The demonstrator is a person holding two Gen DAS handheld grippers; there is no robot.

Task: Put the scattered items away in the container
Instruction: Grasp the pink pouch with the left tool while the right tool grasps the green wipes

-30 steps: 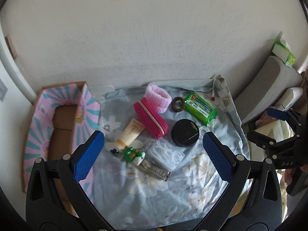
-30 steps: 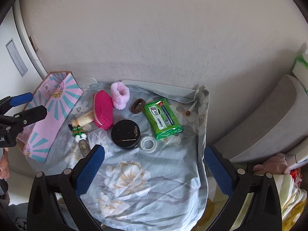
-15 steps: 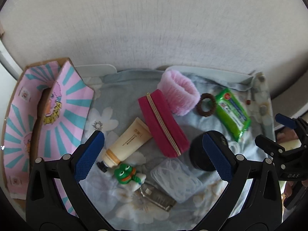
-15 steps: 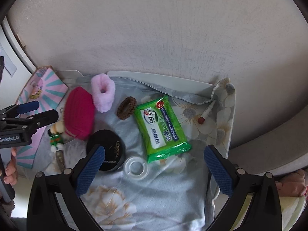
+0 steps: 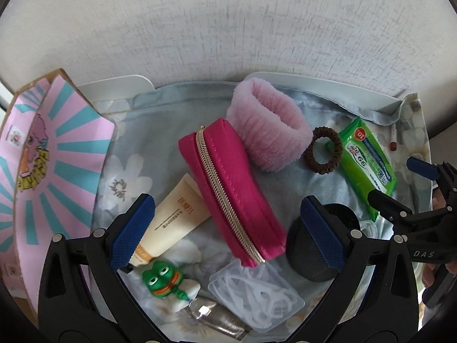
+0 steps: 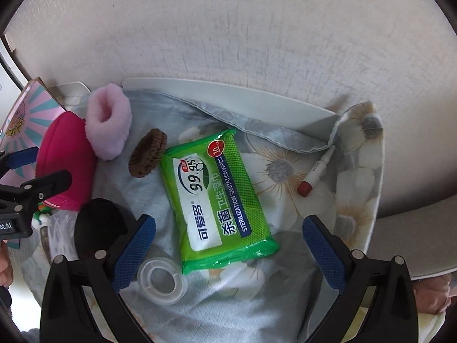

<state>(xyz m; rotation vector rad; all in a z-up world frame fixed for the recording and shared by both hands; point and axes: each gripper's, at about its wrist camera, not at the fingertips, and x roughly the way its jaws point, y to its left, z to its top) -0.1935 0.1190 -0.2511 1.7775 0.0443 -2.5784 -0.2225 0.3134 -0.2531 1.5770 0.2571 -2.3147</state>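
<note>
Pink-and-teal box (image 5: 48,154) sits at the far left edge of the floral cloth (image 5: 128,180); nothing seen inside it, all items are on the cloth. Left gripper (image 5: 225,234) is the nearer arm to the box: jaws spread wide, holding nothing, straddling the magenta zip pouch (image 5: 231,191). Pouch long axis runs diagonally, far-left to near-right, roughly between the two pads, so a slight wrist twist looks needed to close across its narrow width. Right gripper (image 6: 228,248) also gapes, empty, framing the green wipes pack (image 6: 214,197), long axis nearly fore-aft, slightly tilted. Cream tube (image 5: 174,217) lies beside the pouch, touching it.
</note>
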